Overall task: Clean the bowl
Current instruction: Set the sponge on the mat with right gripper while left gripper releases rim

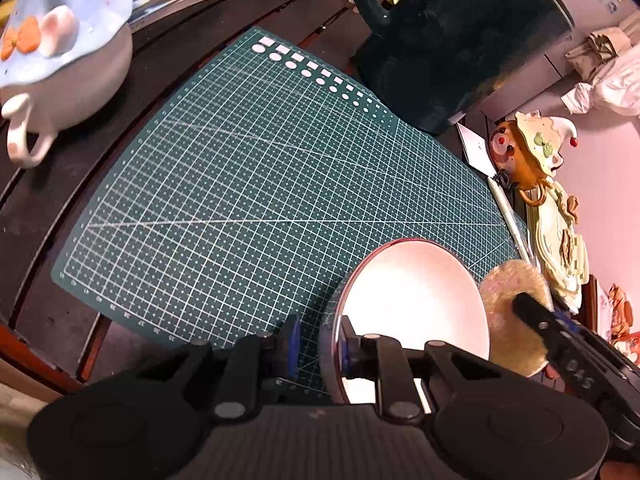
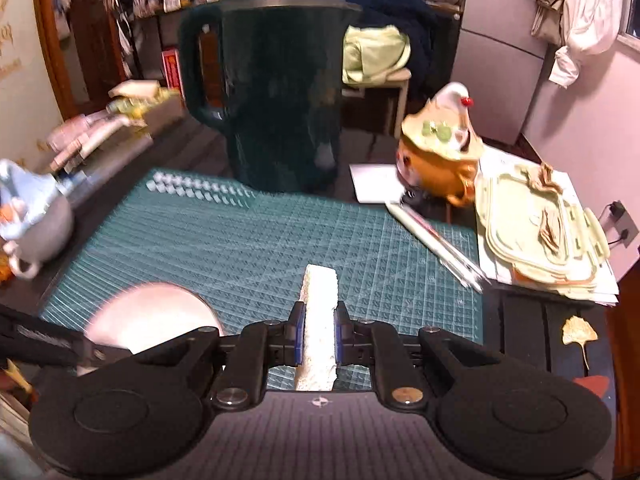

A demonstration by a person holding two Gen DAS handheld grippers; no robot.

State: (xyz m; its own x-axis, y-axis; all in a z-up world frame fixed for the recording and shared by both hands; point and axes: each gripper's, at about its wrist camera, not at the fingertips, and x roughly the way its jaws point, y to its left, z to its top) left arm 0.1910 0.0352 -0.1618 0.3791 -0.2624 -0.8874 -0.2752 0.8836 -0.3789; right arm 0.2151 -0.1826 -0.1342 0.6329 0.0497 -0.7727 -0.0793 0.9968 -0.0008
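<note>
Showing one bowl [image 1: 412, 300], one sponge [image 2: 319, 320], one cutting mat [image 1: 248, 184], one dark pitcher [image 2: 280, 96], two figurine pots [image 1: 60, 64] [image 2: 440, 148], two grippers [image 1: 318, 346] [image 2: 318, 336].

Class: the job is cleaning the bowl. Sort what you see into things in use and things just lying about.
In use: bowl, sponge, left gripper, right gripper.

Lying about: dark jug, blue-lidded pot, clown pot, container lids, pen.
</note>
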